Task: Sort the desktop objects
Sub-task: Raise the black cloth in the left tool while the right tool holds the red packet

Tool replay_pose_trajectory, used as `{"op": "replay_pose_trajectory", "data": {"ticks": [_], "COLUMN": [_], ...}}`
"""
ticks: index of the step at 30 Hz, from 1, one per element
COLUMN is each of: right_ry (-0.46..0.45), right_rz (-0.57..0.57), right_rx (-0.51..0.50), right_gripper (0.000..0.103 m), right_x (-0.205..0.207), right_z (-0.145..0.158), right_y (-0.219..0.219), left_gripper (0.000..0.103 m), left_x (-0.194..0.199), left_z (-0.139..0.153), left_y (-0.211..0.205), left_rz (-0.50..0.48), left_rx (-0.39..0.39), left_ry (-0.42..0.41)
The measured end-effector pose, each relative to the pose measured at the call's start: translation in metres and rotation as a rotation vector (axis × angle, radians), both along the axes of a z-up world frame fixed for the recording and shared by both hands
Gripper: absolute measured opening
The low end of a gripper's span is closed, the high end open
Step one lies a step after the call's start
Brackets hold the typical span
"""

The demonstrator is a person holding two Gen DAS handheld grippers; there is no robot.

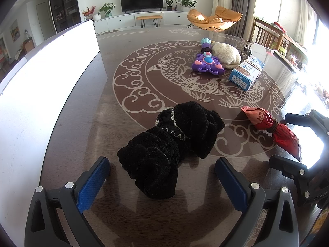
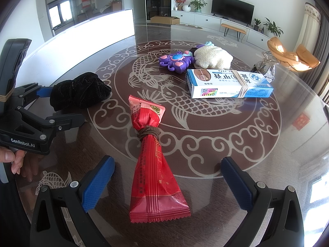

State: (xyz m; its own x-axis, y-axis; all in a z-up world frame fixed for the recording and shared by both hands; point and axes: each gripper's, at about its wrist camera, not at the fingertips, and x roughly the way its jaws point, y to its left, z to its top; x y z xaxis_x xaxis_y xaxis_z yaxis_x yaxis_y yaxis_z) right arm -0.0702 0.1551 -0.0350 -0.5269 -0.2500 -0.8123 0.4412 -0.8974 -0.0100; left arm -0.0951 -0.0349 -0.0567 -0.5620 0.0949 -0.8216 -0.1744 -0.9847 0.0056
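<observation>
The left claw (image 1: 162,183) was held spread wide, its blue pads (image 1: 93,185) set on either side of a black cloth (image 1: 170,150) that lay on the counter (image 1: 86,111), untouched by them. The right claw (image 2: 167,182) was likewise spread, a red packet (image 2: 153,177) tied with a brown band lying between its pads without contact. Farther out were seen a blue-and-white box (image 2: 228,84), a purple toy (image 2: 176,61) and a cream knitted bundle (image 2: 213,58), grouped together.
</observation>
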Motion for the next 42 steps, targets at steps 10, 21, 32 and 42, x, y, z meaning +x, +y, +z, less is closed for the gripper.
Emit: {"op": "replay_pose_trajectory", "data": {"ticks": [10,21,32,42], "right_ry": [0.0,0.0,0.0,0.0], "right_rz": [0.0,0.0,0.0,0.0], "right_rx": [0.0,0.0,0.0,-0.001], "right_gripper": [0.103,0.103,0.103,0.103], "right_x": [0.0001,0.0001,0.0002,0.0003], "right_z": [0.0,0.0001,0.0001,0.0002], "right_y": [0.0001,0.0003,0.0004,0.0004], "left_gripper": [0.103,0.103,0.103,0.103], "left_x": [-0.0002,-0.0009,-0.001,0.0008], "left_z": [0.0,-0.0004,-0.0005,0.0087], "left_y": [0.0001,0.0005,0.0005,-0.0074], "left_rz": [0.0,0.0,0.0,0.004], "left_rx": [0.0,0.0,0.0,0.063], "left_ry": [0.0,0.0,0.0,0.013]}}
